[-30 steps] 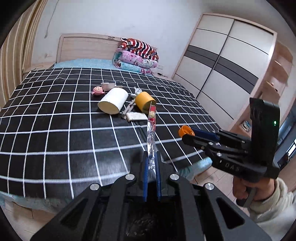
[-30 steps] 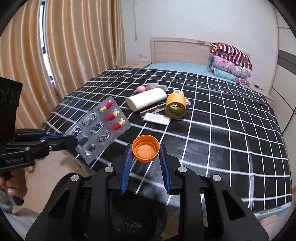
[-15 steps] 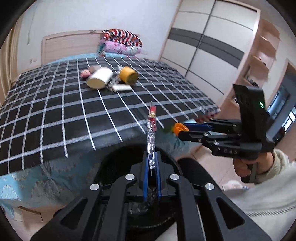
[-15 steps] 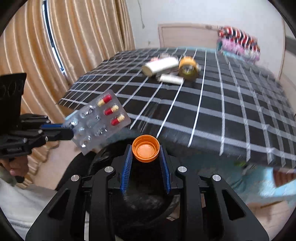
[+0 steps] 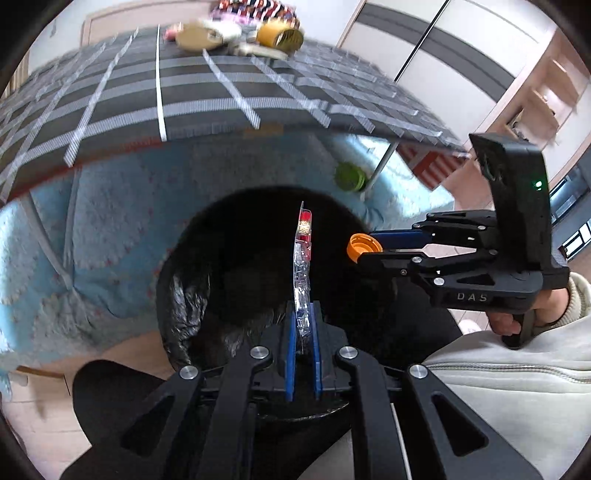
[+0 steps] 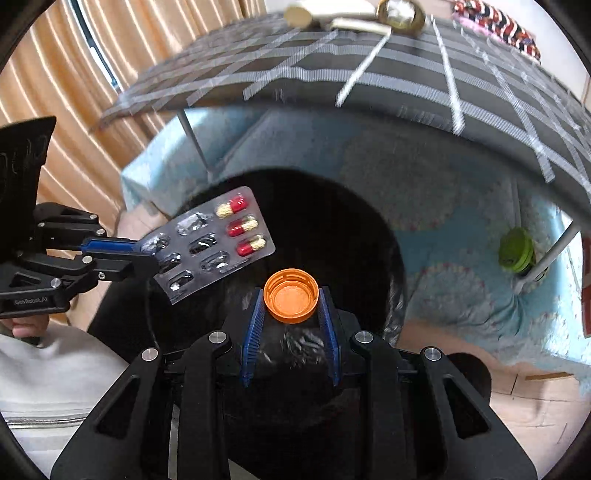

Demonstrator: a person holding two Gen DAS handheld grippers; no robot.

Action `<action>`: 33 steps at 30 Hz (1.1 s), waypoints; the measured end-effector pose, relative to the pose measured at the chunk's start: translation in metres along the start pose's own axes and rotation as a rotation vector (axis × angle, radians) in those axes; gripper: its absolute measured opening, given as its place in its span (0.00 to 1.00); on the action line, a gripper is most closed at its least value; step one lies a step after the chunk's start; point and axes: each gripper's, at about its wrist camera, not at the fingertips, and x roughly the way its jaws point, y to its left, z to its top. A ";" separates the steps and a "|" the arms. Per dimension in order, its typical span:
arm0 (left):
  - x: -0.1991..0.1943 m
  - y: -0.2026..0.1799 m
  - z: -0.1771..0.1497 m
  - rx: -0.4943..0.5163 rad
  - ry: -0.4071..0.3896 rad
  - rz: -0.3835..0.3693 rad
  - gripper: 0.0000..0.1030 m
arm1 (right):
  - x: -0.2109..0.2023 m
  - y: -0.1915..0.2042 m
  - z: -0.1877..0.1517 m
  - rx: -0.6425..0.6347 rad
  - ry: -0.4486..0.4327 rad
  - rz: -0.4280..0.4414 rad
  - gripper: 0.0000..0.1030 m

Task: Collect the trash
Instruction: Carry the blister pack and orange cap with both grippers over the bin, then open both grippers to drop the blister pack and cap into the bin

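My left gripper [image 5: 303, 314] is shut on a silver blister pack [image 5: 302, 266] seen edge-on, with three red-and-yellow capsules left in it. My right gripper [image 6: 291, 301] is shut on an orange bottle cap [image 6: 291, 295], its hollow side facing the camera. Both point steeply down over the mouth of a black bin lined with a black bag [image 5: 181, 295]. In the right wrist view the left gripper [image 6: 147, 254] holds the blister pack [image 6: 218, 240] flat above the bin [image 6: 395, 258]. In the left wrist view the right gripper [image 5: 369, 245] holds the cap [image 5: 360, 245] just right of the pack.
The bed with its black grid sheet [image 5: 184, 85] overhangs the bin, a light blue skirt below it. On the far side of the bed lie a paper roll [image 5: 195, 35] and a yellow tape roll [image 5: 280, 35]. A green round piece [image 6: 515, 251] sits by a bed leg. Curtains hang to the left.
Both grippers have sunk from above the bed to just over the bin's mouth and tipped downward. The pack and the cap stay gripped.
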 end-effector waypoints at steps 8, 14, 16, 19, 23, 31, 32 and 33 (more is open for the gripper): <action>0.032 0.010 -0.006 -0.028 0.096 0.012 0.07 | 0.030 -0.001 -0.006 0.006 0.113 -0.013 0.29; 0.049 0.010 -0.011 -0.019 0.163 0.024 0.07 | 0.048 -0.003 -0.009 0.005 0.176 -0.013 0.29; 0.053 0.011 -0.012 -0.020 0.174 0.027 0.07 | 0.050 -0.002 -0.010 0.001 0.186 -0.008 0.29; 0.057 0.010 -0.011 -0.016 0.189 0.042 0.07 | 0.050 0.001 -0.010 -0.008 0.187 -0.005 0.29; 0.057 0.004 -0.009 0.001 0.192 0.048 0.08 | 0.048 -0.001 -0.010 -0.003 0.184 -0.004 0.35; 0.044 -0.003 -0.004 0.026 0.143 0.077 0.60 | 0.041 0.001 -0.009 0.002 0.161 -0.006 0.39; 0.042 -0.004 -0.003 0.028 0.135 0.074 0.60 | 0.040 0.001 -0.010 0.002 0.157 -0.006 0.39; 0.039 -0.005 -0.002 0.032 0.125 0.079 0.60 | 0.038 0.001 -0.010 0.003 0.154 -0.007 0.39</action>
